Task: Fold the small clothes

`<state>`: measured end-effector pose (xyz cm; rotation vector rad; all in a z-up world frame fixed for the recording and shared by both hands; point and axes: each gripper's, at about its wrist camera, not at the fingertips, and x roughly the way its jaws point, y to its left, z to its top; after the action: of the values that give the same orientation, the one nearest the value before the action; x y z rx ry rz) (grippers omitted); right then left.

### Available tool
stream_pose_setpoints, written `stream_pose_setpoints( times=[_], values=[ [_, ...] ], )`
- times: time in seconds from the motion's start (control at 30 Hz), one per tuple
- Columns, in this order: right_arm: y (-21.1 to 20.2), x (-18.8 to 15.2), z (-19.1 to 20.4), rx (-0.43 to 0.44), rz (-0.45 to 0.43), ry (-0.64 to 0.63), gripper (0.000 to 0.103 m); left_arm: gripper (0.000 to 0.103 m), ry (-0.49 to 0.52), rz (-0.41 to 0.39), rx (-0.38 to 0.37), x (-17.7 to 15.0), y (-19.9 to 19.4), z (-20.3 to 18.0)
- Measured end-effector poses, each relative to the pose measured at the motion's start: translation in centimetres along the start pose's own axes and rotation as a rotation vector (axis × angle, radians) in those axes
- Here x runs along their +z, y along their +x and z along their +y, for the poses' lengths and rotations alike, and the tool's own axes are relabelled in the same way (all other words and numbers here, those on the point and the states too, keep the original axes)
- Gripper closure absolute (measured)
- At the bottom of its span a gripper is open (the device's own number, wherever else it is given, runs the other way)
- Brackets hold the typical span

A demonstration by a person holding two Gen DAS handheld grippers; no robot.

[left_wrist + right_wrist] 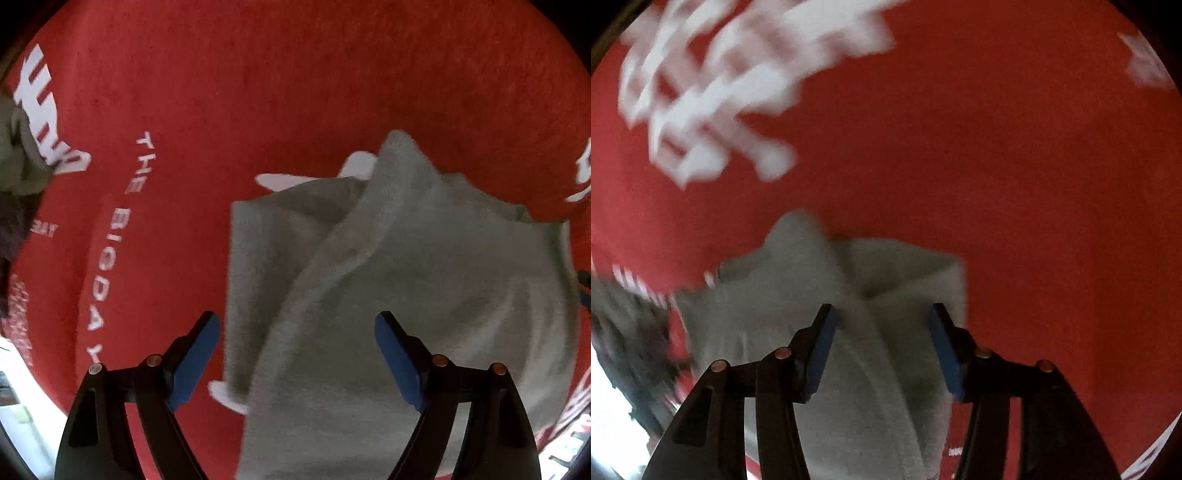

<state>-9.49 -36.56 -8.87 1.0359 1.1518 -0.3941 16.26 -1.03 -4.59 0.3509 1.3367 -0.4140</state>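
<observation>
While a red printed cloth (pixel 295 92) fills both views as the work surface, its white lettering (pixel 110 258) runs along the 9 o'clock side of the left wrist view. A grey garment (pixel 406 277) lies rumpled on it, one fold peaking toward 12 o'clock, with bare red beyond that edge. The left gripper (pixel 297 354) points down over the garment with its jaws spread wide, holding nothing. The right gripper (pixel 882 350), jaws also apart, straddles a raised ridge of the grey garment (pixel 868 387); that view is motion-blurred.
</observation>
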Motion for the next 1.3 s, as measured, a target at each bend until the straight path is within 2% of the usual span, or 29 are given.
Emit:
stream_pose_setpoints(
  times=[0.03,0.13,0.23,0.27,0.4,0.47,0.53,0.63,0.67,0.73,0.8,0.87,0.97,1.03,1.13,1.2,1.23,1.3],
  values=[
    [-0.7,-0.1,-0.3,0.021,-0.024,0.017,0.046,0.017,0.007,-0.014,-0.017,0.0,-0.3,-0.7],
    [-2.4,-0.8,2.0,0.069,-0.069,-0.14,0.046,0.017,0.036,-0.048,-0.059,1.1,-0.9,-2.8],
    [-1.5,-1.1,4.8,0.186,0.002,-0.224,0.048,0.017,0.024,-0.059,-0.093,2.6,0.3,-4.4],
    [-0.6,-1.0,5.7,0.205,0.036,-0.24,0.048,0.017,0.015,-0.058,-0.072,3.2,1.1,-4.7],
    [3.0,0.2,6.6,0.144,0.083,-0.244,0.048,0.017,-0.06,-0.037,0.058,4.8,4.2,-2.9],
    [3.9,1.1,5.5,0.078,0.061,-0.207,0.052,0.017,-0.117,-0.025,0.062,5.2,4.9,-0.5],
    [3.6,1.9,3.9,0.101,0.028,-0.142,0.054,0.017,-0.138,-0.029,0.083,5.2,4.4,1.3],
    [2.0,2.1,3.1,-0.002,-0.043,-0.106,0.047,0.017,-0.098,-0.033,0.116,4.3,3.0,2.7],
    [1.5,2.1,2.6,-0.009,-0.046,-0.094,0.047,0.017,-0.074,-0.031,0.138,3.8,2.2,3.0],
    [0.6,1.2,2.5,0.038,-0.029,-0.069,0.047,0.017,-0.029,-0.023,0.151,2.5,1.0,3.4],
    [-0.5,-0.1,2.9,0.08,-0.015,-0.077,0.047,0.017,-0.008,-0.002,0.094,0.9,0.0,4.5],
    [-1.6,-2.0,3.5,0.136,0.011,-0.103,0.047,0.017,0.001,0.03,0.007,-1.3,-1.0,5.2],
    [-1.8,-6.4,5.9,0.264,0.097,-0.131,0.046,0.017,0.011,0.083,-0.106,-4.3,-1.9,5.7],
    [-0.8,-9.8,8.0,0.331,0.162,-0.141,0.041,0.017,0.024,0.104,-0.159,-6.5,-2.1,5.7],
    [2.9,-15.5,11.1,0.4,0.28,-0.105,0.04,0.017,0.041,0.113,-0.209,-8.4,-1.9,5.5],
    [5.0,-19.5,11.9,0.419,0.327,-0.046,0.04,0.024,0.027,0.109,-0.262,-9.0,-1.7,5.8],
    [6.1,-20.9,12.3,0.432,0.34,-0.008,0.04,0.036,0.023,0.114,-0.284,-9.1,-1.4,6.0],
    [7.3,-22.6,11.3,0.447,0.343,0.062,0.04,0.048,0.03,0.13,-0.321,-9.3,-0.7,5.9]
  ],
)
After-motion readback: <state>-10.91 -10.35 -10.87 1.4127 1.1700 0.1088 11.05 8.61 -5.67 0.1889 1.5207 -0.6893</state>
